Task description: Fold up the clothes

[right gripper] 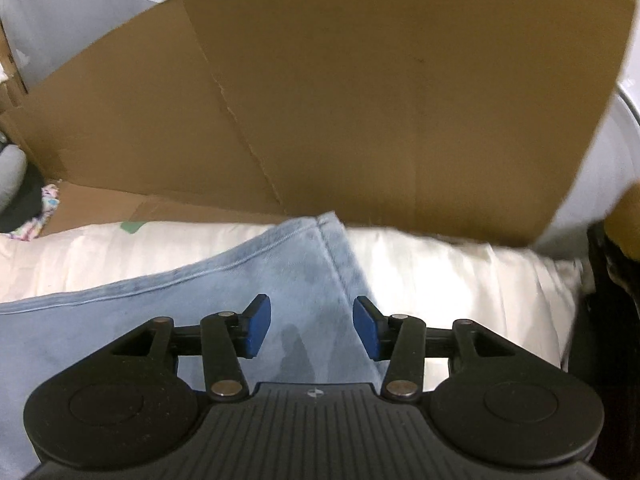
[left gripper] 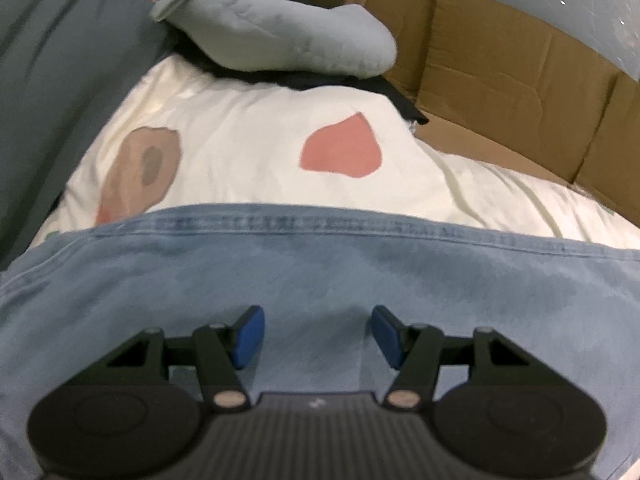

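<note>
Currently a light-blue denim garment [left gripper: 320, 280] is spread on the white printed bedcover [left gripper: 248, 140], its stitched hem running side to side ahead of both grippers; left gripper [left gripper: 318, 336] and right gripper [right gripper: 312, 328] are held released above it, the garment's corner nearer the right.

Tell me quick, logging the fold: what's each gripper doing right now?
Left gripper: open, holding nothing, over the light blue denim garment.
Right gripper: open, holding nothing, over the same denim.

Ahead of your right gripper [right gripper: 312, 326] a cardboard wall [right gripper: 400, 100] blocks the way. Your left gripper [left gripper: 318, 336] has open white bedding [left gripper: 248, 136] in front; a grey pillow [left gripper: 280, 36] bars the far end.
</note>
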